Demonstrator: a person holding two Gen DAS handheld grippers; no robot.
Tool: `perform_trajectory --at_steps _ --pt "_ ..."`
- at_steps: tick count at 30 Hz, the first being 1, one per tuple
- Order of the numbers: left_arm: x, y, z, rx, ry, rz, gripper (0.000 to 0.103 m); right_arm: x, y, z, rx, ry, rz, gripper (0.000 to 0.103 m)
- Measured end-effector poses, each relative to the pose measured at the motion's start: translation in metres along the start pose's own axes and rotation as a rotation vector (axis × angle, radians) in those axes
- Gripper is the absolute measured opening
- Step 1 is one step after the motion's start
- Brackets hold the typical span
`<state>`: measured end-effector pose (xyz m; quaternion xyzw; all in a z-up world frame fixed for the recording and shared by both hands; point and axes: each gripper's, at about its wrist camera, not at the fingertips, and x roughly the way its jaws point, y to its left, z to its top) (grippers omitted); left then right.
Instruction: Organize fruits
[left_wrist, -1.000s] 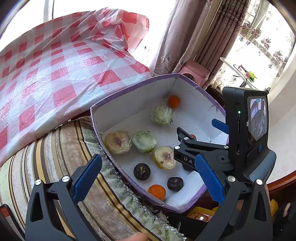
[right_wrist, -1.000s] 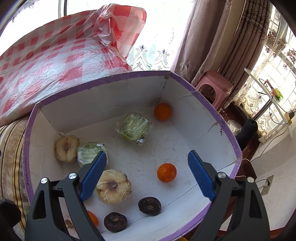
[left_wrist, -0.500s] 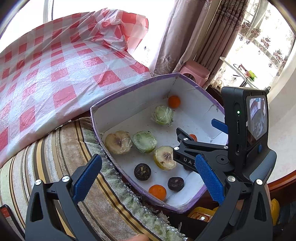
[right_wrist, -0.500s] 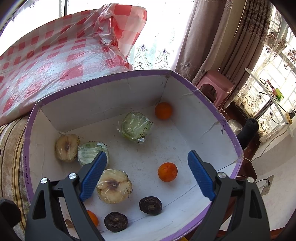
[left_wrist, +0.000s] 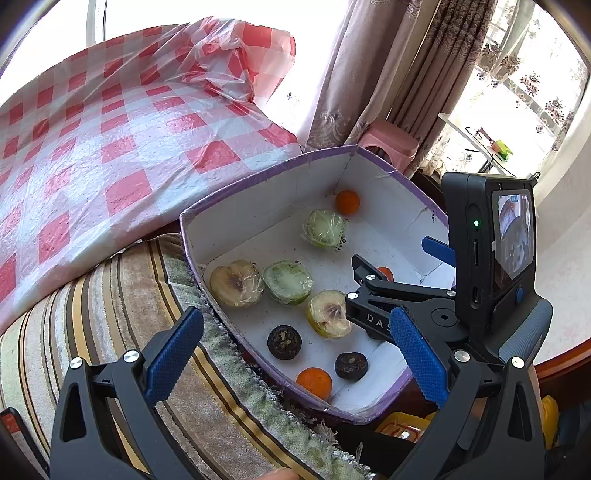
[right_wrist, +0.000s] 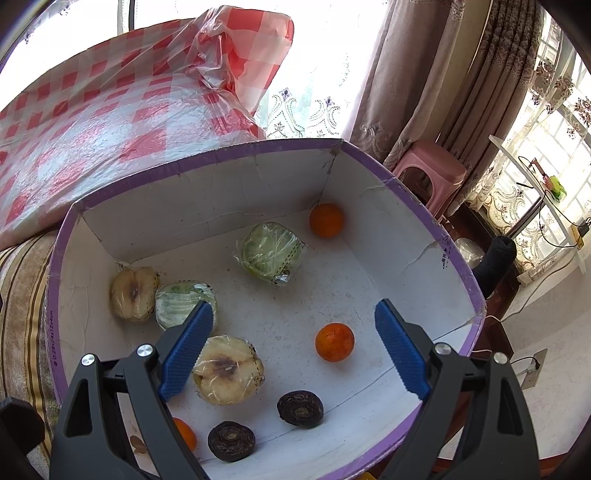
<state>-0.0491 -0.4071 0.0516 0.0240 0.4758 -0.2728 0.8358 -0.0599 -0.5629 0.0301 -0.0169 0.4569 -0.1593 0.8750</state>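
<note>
The right gripper (right_wrist: 291, 354) hangs over the purple-rimmed box (right_wrist: 373, 173) with its jaws spread wide and nothing between them; the left gripper (left_wrist: 291, 354) is likewise spread and empty, held back over the striped cover (left_wrist: 110, 295) outside the box's near wall. Just ahead of the right gripper, slightly toward its right finger, lies a loose orange (right_wrist: 334, 347) on the white floor, apart from everything else. It looks small, firm and round, so it should be light but apt to roll; taking it across its middle with a gentle squeeze seems safest. Close by the right gripper's left finger sits a film-wrapped pale fruit half (right_wrist: 228, 369), and beyond it 2 more wrapped halves, 1 green (right_wrist: 184, 302) and 1 yellowish (right_wrist: 133, 293), touching each other. These likely handle soft and slick under the film, better pinched across their rounded sides than on the cut face. A wrapped green piece (right_wrist: 269, 253) and a second orange (right_wrist: 326, 220) lie farther ahead near the far corner. Below the jaws are 2 dark wrinkled fruits (right_wrist: 300, 409), and a third orange (right_wrist: 184, 435) is partly hidden behind the left finger. The box walls could hinder a low sideways approach.
</note>
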Motion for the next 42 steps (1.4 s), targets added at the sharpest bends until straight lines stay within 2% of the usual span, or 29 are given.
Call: perform_trajectory --at_steps 16,22,33,36,38,40,42 --pt "0.001 0.0 -0.001 0.003 0.001 0.003 0.098 0.0 0.0 -0.001 -0.001 0.0 0.001 0.089" --pt "-0.003 -0.002 0.001 0.013 -0.025 0.006 0.098 0.0 -0.004 -0.003 0.013 -0.005 -0.004 0.089" --pt "-0.02 -0.017 0.005 0.054 -0.102 -0.079 0.098 0.002 -0.016 -0.004 0.031 0.006 -0.032 0.089" --pt "-0.032 -0.009 0.012 0.032 -0.097 -0.117 0.098 -0.003 -0.012 0.0 0.038 0.0 -0.023 0.089" --pt "-0.049 0.004 0.019 0.013 -0.135 -0.091 0.098 -0.013 -0.002 0.006 0.025 -0.025 -0.002 0.089" --pt "-0.069 0.026 0.025 -0.018 -0.163 -0.095 0.098 -0.025 0.013 0.014 0.019 -0.057 0.026 0.095" --pt "-0.092 0.059 0.03 -0.061 -0.198 -0.08 0.098 -0.037 0.035 0.023 0.005 -0.084 0.096 0.097"
